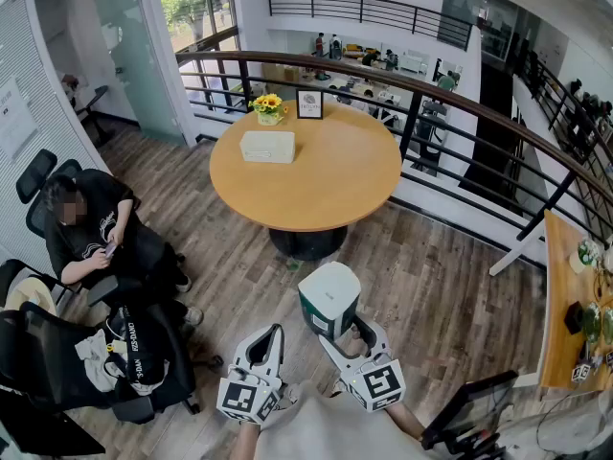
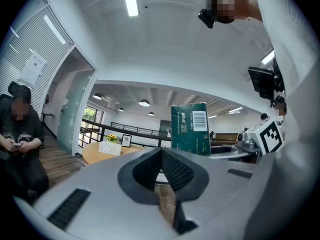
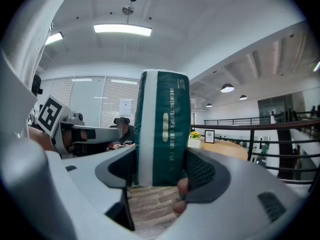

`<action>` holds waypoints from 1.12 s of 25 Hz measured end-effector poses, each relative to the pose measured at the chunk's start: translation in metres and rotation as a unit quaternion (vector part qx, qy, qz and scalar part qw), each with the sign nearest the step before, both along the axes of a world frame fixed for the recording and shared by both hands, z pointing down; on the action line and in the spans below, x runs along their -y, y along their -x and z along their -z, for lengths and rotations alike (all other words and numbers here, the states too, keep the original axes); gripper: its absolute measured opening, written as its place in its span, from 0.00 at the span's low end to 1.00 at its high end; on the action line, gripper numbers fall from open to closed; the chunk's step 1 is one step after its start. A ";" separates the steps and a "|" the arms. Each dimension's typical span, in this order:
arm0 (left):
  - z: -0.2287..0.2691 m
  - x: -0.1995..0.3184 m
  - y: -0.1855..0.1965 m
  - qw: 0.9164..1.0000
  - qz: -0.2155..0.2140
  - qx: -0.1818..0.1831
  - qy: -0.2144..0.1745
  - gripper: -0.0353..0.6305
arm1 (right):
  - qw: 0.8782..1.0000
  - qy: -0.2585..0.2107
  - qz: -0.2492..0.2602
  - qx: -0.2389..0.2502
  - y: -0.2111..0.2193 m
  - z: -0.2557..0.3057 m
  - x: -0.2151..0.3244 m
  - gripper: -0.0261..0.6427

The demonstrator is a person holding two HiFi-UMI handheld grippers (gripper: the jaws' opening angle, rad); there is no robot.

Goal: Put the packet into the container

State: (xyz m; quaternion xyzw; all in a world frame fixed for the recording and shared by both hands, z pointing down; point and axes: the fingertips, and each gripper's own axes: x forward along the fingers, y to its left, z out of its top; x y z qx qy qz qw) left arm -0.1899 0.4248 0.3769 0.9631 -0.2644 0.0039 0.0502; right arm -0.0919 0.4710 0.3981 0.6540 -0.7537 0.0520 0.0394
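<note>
round wooden worktop [image 1: 316, 185] by a balcony railing [image 1: 433, 92], plank floor [image 1: 431, 276]. right gripper [image 3: 160, 170] clamps the packet [image 3: 162, 126] upright, long axis vertical. left gripper [image 2: 161, 152] closed, empty.

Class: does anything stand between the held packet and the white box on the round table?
Nothing visible does. Between the packet, held in the right gripper, and the white box lie only open wooden floor and the bare top of the round table.
</note>
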 end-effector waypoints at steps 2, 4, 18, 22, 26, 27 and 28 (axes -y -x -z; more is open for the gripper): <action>0.000 0.000 -0.001 1.000 -0.001 -0.001 0.000 0.06 | 1.000 0.000 -0.003 0.000 -0.001 -0.001 -0.001 0.50; -0.001 -0.002 -0.002 1.000 -0.003 -0.001 0.000 0.06 | 1.000 0.000 -0.008 0.001 -0.004 -0.003 -0.003 0.50; 0.007 -0.013 -0.018 1.000 -0.026 0.002 -0.014 0.06 | 0.999 -0.029 -0.023 0.027 -0.018 0.012 -0.011 0.50; 0.011 -0.013 -0.018 1.000 -0.023 0.001 -0.017 0.06 | 0.999 -0.029 -0.023 0.018 -0.018 0.015 -0.010 0.50; 0.012 -0.013 -0.014 1.000 -0.017 0.002 -0.015 0.06 | 0.999 -0.021 -0.019 0.019 -0.015 0.013 -0.010 0.50; 0.012 -0.013 -0.013 1.000 -0.015 0.002 -0.015 0.06 | 0.999 -0.020 -0.018 0.021 -0.014 0.012 -0.010 0.50; 0.012 -0.014 -0.013 1.000 -0.013 0.002 -0.014 0.06 | 0.999 -0.019 -0.017 0.022 -0.014 0.012 -0.011 0.50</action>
